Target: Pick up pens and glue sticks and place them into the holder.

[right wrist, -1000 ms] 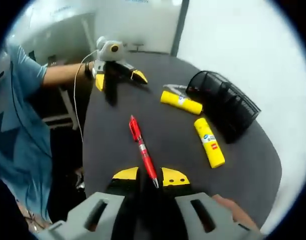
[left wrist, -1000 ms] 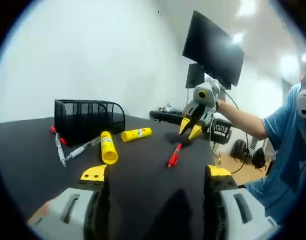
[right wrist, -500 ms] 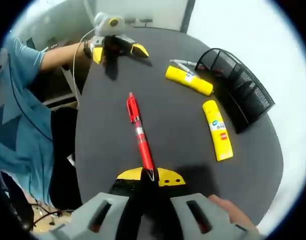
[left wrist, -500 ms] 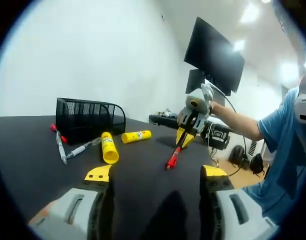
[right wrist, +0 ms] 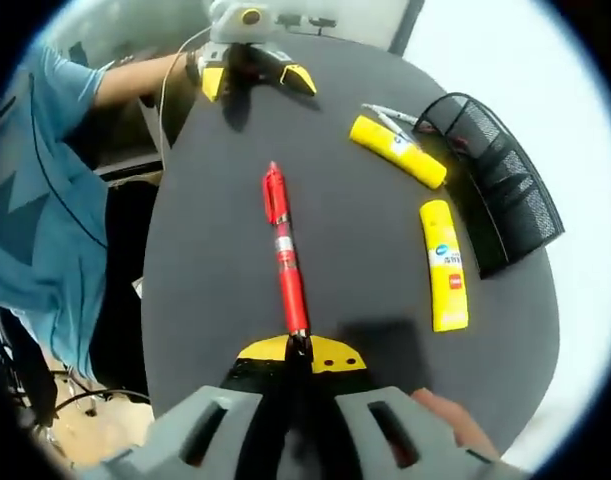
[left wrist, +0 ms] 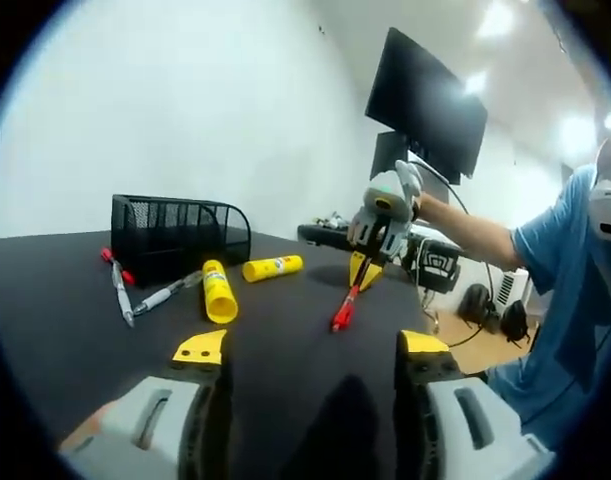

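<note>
Here, in the right gripper view, your right gripper (right wrist: 298, 352) has its yellow-tipped jaws drawn together on the tip end of the red pen (right wrist: 284, 257), which runs straight out from between them over the dark table (right wrist: 205, 300), its clip end farthest from you. Off to that pen's right, nearer the table's far-right edge, one yellow glue stick (right wrist: 445, 265) lies flat just beside the black mesh holder (right wrist: 500, 185), and a second yellow glue stick (right wrist: 397, 151) lies farther out with a grey pen (right wrist: 390, 117) touching or just beside its far end, close to the holder's open mouth. At the far edge of the table in that view your left gripper (right wrist: 255, 78) rests with its jaws spread. In the left gripper view those own jaws stand wide apart with nothing between them, the left gripper (left wrist: 310, 348) low over the near edge of the table (left wrist: 275, 350). Beyond them lie a glue stick (left wrist: 217, 292), a grey pen (left wrist: 165, 296), another grey pen with a red end (left wrist: 116, 285), then the second glue stick (left wrist: 272, 267) and the holder (left wrist: 175, 235) near the far edge. To the right, the right gripper (left wrist: 363, 270) clamps the red pen (left wrist: 344, 310), tilted, with its lower end toward the table.
</note>
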Demonstrator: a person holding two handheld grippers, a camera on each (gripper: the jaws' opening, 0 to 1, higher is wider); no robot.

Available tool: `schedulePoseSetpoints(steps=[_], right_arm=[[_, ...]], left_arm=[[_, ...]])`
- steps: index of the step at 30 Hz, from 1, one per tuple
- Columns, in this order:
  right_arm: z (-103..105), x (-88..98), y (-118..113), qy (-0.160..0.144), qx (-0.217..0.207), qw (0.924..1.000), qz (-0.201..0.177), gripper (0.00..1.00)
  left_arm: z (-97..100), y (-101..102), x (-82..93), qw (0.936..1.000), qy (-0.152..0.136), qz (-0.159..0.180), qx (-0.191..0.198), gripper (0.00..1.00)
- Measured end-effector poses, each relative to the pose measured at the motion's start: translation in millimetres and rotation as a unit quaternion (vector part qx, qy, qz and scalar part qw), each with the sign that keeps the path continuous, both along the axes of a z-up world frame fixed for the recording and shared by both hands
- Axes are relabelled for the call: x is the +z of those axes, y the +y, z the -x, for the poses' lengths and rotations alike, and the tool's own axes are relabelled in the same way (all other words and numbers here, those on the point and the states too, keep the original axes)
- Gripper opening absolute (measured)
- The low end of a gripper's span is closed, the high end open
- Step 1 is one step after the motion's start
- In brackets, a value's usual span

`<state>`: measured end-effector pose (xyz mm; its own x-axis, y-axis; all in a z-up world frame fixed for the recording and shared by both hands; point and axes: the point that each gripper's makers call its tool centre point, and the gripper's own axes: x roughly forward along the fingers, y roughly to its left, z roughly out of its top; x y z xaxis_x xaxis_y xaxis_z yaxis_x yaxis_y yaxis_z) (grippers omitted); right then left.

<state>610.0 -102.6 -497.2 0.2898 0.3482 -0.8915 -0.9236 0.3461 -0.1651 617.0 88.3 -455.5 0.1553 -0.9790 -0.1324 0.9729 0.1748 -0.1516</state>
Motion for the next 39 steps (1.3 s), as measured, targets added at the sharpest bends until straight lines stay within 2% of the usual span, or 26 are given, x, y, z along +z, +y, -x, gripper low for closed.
schedulePoseSetpoints(steps=[6,8,13,18,23,24,25,29,32,33,35,36,38,39], right_arm=[[2,5.2,-1,0.006,0.013,0.9998,0.017,0.03],[1,8.8,0,0.006,0.018,0.9996,0.020,0.02],[7,19.9,1,0.030,0.029,0.9989,0.021,0.01],[4,31.6,-1,0.031,0.015,0.9994,0.009,0.00],[-1,29.2,-5,0.029,0.000,0.9996,0.005,0.00],[-1,30.4,-4,0.032,-0.010,0.9994,-0.004,0.00],[0,34.1,2,0.034,-0.011,0.9989,-0.030,0.00],[0,48.2,11,0.021,-0.009,0.9966,-0.079,0.00],[-3,51.3,12,0.012,-0.011,0.9960,-0.088,0.00],[-8,52.6,13,-0.002,-0.015,0.9955,-0.093,0.00],[-13,50.9,13,-0.004,-0.021,0.9948,-0.099,0.00],[-21,50.0,11,-0.016,-0.032,0.9945,-0.098,0.00],[-23,47.0,10,-0.017,-0.036,0.9946,-0.095,0.00],[-23,47.1,13,-0.018,-0.043,0.9933,-0.106,0.00]], left_arm=[[5.7,-1,0.5,1.0000,-0.002,-0.001,0.000,0.60],[-3.9,2,0.2,1.0000,-0.002,0.000,0.002,0.59],[-2.1,0,-3.3,0.9999,-0.004,-0.010,0.002,0.59],[-9.9,2,-4.5,0.9999,-0.003,-0.011,0.005,0.59],[-12.3,2,-5.6,0.9999,-0.004,-0.014,0.007,0.58],[-12.8,2,-6.0,0.9998,-0.005,-0.015,0.008,0.58],[-13.1,2,-6.6,0.9998,-0.006,-0.016,0.007,0.58],[-16.2,3,-6.2,0.9999,-0.005,-0.014,0.007,0.58],[-18.2,3,-5.7,0.9999,-0.004,-0.012,0.007,0.58],[-18.9,3,-5.9,0.9999,-0.005,-0.012,0.007,0.58],[-20.1,3,-7.2,0.9998,-0.007,-0.016,0.007,0.58],[-20.7,3,-7.9,0.9998,-0.008,-0.018,0.007,0.58],[-22.2,3,-9.4,0.9997,-0.009,-0.022,0.006,0.58],[-25.3,4,-10.1,0.9997,-0.009,-0.024,0.007,0.58]])
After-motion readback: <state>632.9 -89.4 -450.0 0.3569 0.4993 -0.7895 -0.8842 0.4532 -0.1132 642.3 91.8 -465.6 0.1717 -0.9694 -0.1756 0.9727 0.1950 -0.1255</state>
